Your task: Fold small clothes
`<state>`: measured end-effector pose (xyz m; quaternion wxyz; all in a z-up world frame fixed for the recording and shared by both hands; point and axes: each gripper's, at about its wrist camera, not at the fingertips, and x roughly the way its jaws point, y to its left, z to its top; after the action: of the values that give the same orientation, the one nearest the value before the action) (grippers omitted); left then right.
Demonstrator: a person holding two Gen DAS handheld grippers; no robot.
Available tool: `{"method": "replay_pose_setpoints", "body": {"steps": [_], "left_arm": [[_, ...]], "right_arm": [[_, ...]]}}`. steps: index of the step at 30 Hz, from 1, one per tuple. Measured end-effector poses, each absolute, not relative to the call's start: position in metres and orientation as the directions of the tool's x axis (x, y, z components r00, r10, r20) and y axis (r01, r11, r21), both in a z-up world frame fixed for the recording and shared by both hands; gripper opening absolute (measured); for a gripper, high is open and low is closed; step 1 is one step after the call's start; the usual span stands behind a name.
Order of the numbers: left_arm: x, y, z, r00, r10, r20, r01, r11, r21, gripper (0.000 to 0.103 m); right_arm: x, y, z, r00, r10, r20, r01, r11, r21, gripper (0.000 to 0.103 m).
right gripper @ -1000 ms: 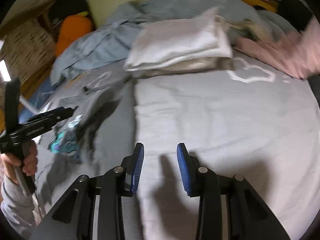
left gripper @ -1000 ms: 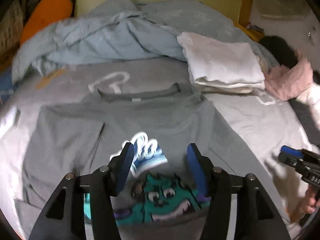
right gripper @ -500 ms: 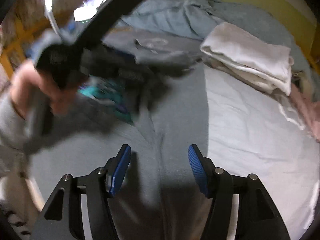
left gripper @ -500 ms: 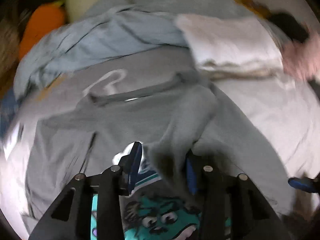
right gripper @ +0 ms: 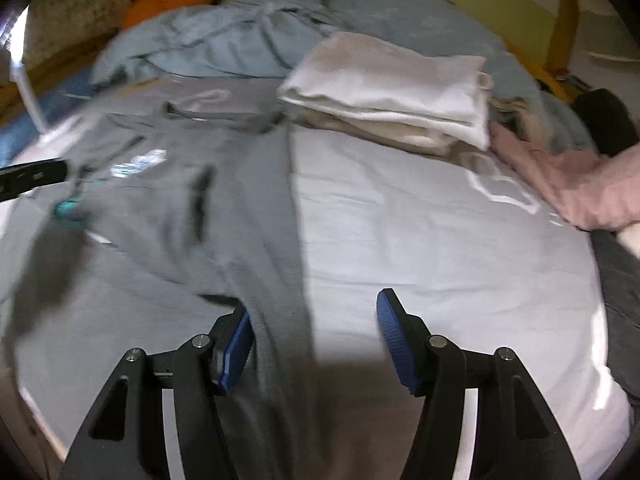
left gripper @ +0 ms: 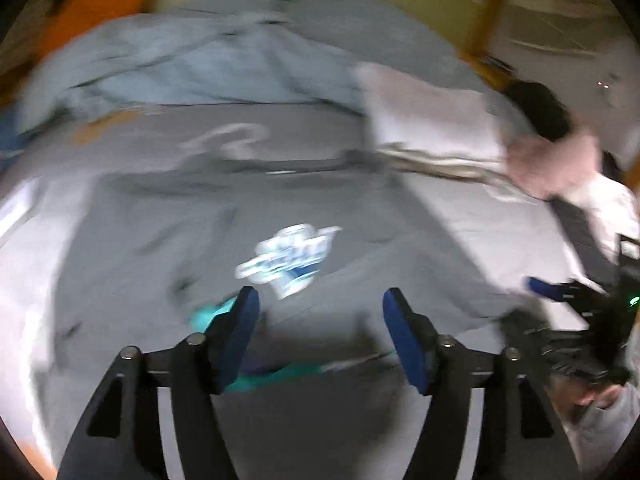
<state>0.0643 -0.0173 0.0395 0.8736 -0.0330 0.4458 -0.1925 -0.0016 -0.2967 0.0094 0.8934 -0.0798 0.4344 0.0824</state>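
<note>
We saw the grey shirt (right gripper: 168, 216) spread at 10 o'clock, bare bed (right gripper: 440, 240) rightward; left gripper (left gripper: 320, 312) jaws just released; right gripper (right gripper: 312, 320) jaws released, over its sleeve.

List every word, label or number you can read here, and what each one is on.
None can be read.
Grey shirt: white and blue chest lettering, too blurred to read.
Bed sheet: white outline drawings only, no words.
Folded white clothes: no print visible.

bare sheet (right gripper: 440, 240) right — folded stack (right gripper: 392, 84) behind
</note>
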Motion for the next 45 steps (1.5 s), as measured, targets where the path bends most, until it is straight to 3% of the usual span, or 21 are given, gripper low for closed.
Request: {"method": "replay_pose_setpoints", "body": {"steps": [4, 6, 8, 9, 11, 12, 16, 23, 27, 31, 32, 33, 34, 35, 36, 39, 41, 45], "left_arm": [[0.125, -0.068, 0.034, 0.459, -0.366, -0.810, 0.418, 0.893, -0.167, 0.064], [0.158, -0.088, 0.019, 0.386, -0.362, -0.849, 0.459, 0.873, -0.164, 0.062], [0.183, -0.101, 0.000, 0.309, -0.313, -0.898, 0.460, 0.876, -0.148, 0.047], [0.191, -0.106, -0.009, 0.282, -0.280, -0.918, 0.462, 0.878, -0.126, 0.026], [0.193, -0.117, -0.012, 0.268, -0.268, -0.925, 0.508, 0.855, -0.101, 0.004], [0.191, -0.124, -0.006, 0.285, -0.283, -0.916, 0.544, 0.834, -0.089, 0.004], [0.198, -0.150, 0.028, 0.361, -0.369, -0.856, 0.611, 0.788, -0.082, 0.004], [0.242, -0.228, 0.041, 0.331, -0.451, -0.829, 0.683, 0.720, -0.120, 0.004], [0.250, -0.263, 0.023, 0.329, -0.426, -0.843, 0.705, 0.705, -0.081, 0.004], [0.238, -0.259, 0.016, 0.380, -0.446, -0.810, 0.713, 0.699, -0.051, 0.009], [0.233, -0.255, 0.019, 0.385, -0.471, -0.794, 0.714, 0.697, -0.066, 0.012], [0.226, -0.250, 0.023, 0.396, -0.498, -0.771, 0.718, 0.691, -0.077, 0.032], [0.218, -0.243, 0.030, 0.425, -0.511, -0.747, 0.717, 0.694, -0.067, 0.063], [0.210, -0.237, 0.038, 0.474, -0.505, -0.721, 0.702, 0.711, -0.036, 0.074], [0.202, -0.232, 0.046, 0.516, -0.495, -0.699, 0.686, 0.728, -0.010, 0.076], [0.189, -0.219, 0.061, 0.493, -0.523, -0.695, 0.683, 0.728, -0.064, 0.075], [0.183, -0.218, 0.064, 0.464, -0.492, -0.737, 0.663, 0.745, -0.080, 0.068], [0.167, -0.238, 0.045, 0.304, -0.479, -0.824, 0.697, 0.701, -0.151, 0.029]], "right_arm": [[0.003, -0.283, 0.009, 0.594, 0.167, -0.787, -0.282, 0.959, -0.010, 0.061], [0.004, -0.277, 0.005, 0.570, 0.198, -0.797, -0.309, 0.951, 0.014, 0.052], [0.008, -0.273, -0.002, 0.555, 0.151, -0.818, -0.296, 0.955, -0.024, 0.040], [0.010, -0.273, -0.005, 0.550, 0.134, -0.824, -0.286, 0.957, -0.035, 0.032], [0.013, -0.277, -0.009, 0.539, 0.128, -0.832, -0.275, 0.961, -0.031, 0.020], [0.014, -0.281, -0.008, 0.542, 0.120, -0.832, -0.258, 0.966, -0.029, 0.012], [0.018, -0.301, -0.008, 0.537, 0.084, -0.840, -0.170, 0.985, -0.010, 0.010], [0.020, -0.318, -0.012, 0.496, 0.102, -0.862, -0.115, 0.992, 0.051, 0.010], [0.024, -0.325, -0.015, 0.493, 0.076, -0.867, -0.074, 0.996, 0.046, 0.010], [0.025, -0.339, -0.011, 0.504, 0.081, -0.860, -0.035, 0.997, 0.073, 0.018], [0.023, -0.343, -0.008, 0.514, 0.092, -0.853, -0.031, 0.996, 0.089, 0.021], [0.022, -0.347, -0.004, 0.529, 0.100, -0.843, -0.022, 0.994, 0.105, 0.024], [0.020, -0.352, 0.000, 0.548, 0.115, -0.829, -0.013, 0.991, 0.130, 0.024], [0.019, -0.357, 0.005, 0.568, 0.146, -0.810, -0.007, 0.985, 0.173, 0.024], [0.018, -0.363, 0.010, 0.588, 0.176, -0.789, 0.002, 0.976, 0.219, 0.024], [0.016, -0.374, 0.019, 0.627, 0.215, -0.748, 0.009, 0.959, 0.283, 0.024], [0.016, -0.379, 0.023, 0.637, 0.236, -0.734, 0.003, 0.951, 0.308, 0.024], [0.014, -0.377, 0.029, 0.647, 0.225, -0.729, 0.004, 0.955, 0.298, 0.024]]}}
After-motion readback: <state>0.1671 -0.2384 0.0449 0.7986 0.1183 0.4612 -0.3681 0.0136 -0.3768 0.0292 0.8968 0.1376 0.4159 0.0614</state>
